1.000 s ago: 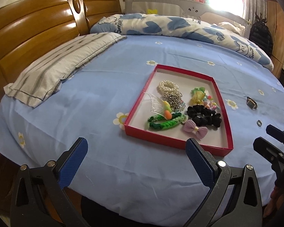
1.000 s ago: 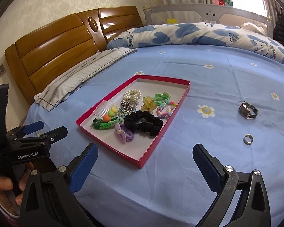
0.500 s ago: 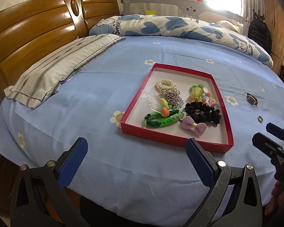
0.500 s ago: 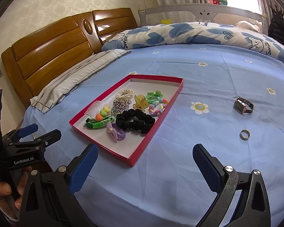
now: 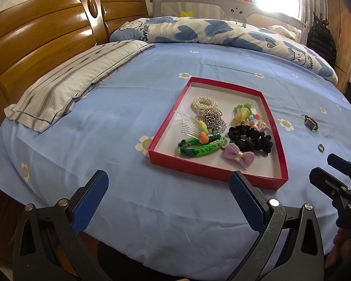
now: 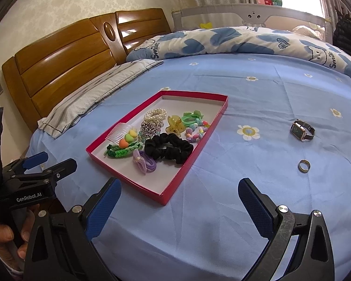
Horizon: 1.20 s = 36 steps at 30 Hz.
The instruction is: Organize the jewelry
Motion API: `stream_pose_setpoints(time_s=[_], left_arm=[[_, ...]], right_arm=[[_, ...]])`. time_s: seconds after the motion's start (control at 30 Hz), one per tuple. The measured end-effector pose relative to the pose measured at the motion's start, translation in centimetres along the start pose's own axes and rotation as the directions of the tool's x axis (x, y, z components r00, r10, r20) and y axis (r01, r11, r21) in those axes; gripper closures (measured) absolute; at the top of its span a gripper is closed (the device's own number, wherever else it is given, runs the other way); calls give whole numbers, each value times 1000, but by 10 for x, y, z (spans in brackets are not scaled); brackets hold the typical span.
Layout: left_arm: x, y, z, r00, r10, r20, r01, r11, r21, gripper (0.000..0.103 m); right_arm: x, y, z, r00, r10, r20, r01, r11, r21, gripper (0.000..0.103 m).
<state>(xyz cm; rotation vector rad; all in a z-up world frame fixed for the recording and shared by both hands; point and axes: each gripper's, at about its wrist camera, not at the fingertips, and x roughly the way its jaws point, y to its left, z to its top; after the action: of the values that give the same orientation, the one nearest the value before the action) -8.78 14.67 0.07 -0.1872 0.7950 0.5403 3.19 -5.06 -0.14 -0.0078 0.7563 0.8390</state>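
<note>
A shallow red tray (image 5: 162, 131) (image 6: 194, 154) lies on the blue bed sheet and holds several hair accessories: a pearl band, a clear comb, a green braid, a black scrunchie (image 6: 168, 148) and a lilac bow (image 5: 239, 155). To the tray's right, a wristwatch (image 6: 302, 130) (image 5: 311, 123) and a metal ring (image 6: 304, 165) (image 5: 321, 148) rest on the sheet. My left gripper (image 5: 168, 194) is open above the bed's near edge, short of the tray. My right gripper (image 6: 179, 202) is open too, near the tray's front corner, with the ring ahead of its right finger.
A striped pillow (image 5: 77, 82) lies on the left by the wooden headboard (image 5: 35, 37). A blue-and-white quilt (image 6: 234, 39) is bunched along the far side. A hand (image 6: 4, 236) holds the left gripper at the lower left of the right wrist view.
Both grippers have drawn back and risen slightly from the bed, so the tray, watch and ring sit a little farther off in the views. Both stay open and nothing was picked up.
</note>
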Motion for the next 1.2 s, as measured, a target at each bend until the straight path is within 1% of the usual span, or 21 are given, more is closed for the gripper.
stream_pose_setpoints(time_s=[0.57,1.2], left_arm=[[1,-1,-2,1000,-12,-12,12,1000,2,0],[3,-3,-1,1000,-3,-12,3,1000,21,0]], right_arm=[[1,1,0,1000,-1,-7,1,1000,-4,2],[0,4,1,1000,2,-6,-3,1000,-14,2]])
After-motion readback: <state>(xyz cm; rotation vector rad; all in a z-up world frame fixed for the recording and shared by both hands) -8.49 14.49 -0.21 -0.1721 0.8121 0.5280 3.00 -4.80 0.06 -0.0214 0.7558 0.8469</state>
